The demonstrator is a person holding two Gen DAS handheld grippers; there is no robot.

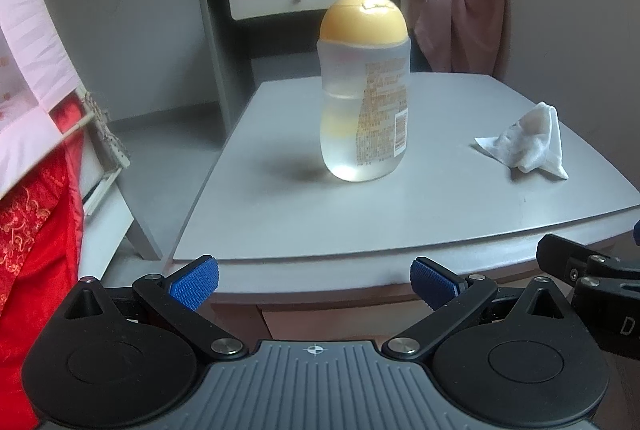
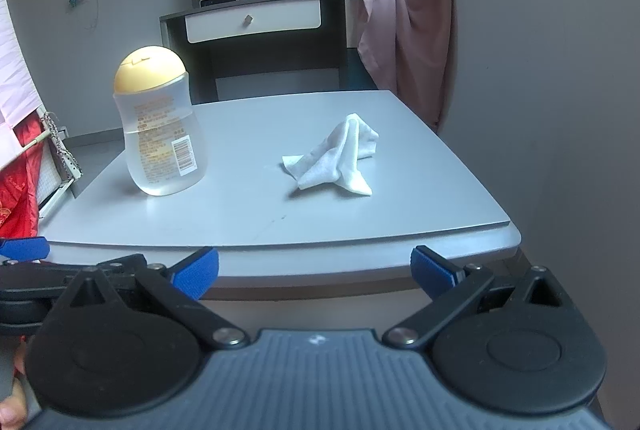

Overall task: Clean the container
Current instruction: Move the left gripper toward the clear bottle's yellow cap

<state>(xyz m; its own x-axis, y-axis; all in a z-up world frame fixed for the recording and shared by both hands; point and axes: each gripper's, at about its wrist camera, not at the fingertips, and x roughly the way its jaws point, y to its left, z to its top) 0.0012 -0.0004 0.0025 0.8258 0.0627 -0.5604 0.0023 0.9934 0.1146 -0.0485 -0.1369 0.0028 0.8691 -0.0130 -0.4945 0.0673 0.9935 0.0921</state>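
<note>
A clear plastic bottle (image 1: 365,110) with a rounded yellow cap stands upright on the grey table (image 1: 320,214); it also shows in the right wrist view (image 2: 162,138). A crumpled white cloth (image 1: 528,140) lies on the table to its right, and shows in the right wrist view (image 2: 340,158). My left gripper (image 1: 314,284) is open and empty, short of the table's near edge, facing the bottle. My right gripper (image 2: 314,274) is open and empty, also short of the near edge, facing the cloth.
A grey desk with a white drawer (image 2: 254,20) stands behind the table, with shelves and boxes above. A pink cloth (image 2: 404,10) hangs at the back right. Red fabric (image 1: 36,230) and a white rack are at the left. A wall (image 2: 560,110) is close on the right.
</note>
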